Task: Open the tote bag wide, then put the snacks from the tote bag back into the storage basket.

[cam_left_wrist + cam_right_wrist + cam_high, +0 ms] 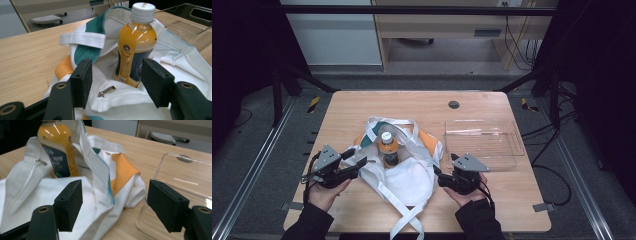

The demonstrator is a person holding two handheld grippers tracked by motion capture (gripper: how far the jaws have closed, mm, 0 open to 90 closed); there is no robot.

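A white cloth bag with green and orange patches lies slumped in the middle of the wooden table. An orange-juice bottle with a white cap stands upright in the bag's mouth. In the left gripper view the bottle rises just beyond the jaws, above a metal zipper pull on the bag. My left gripper stands open at the bag's left edge. My right gripper stands open at the bag's right edge; its own view shows the bag and bottle ahead.
A clear plastic tray sits on the table right of the bag, close to my right gripper; its wall shows between the right jaws. The bag's straps trail toward the front edge. A round grommet is at the far side.
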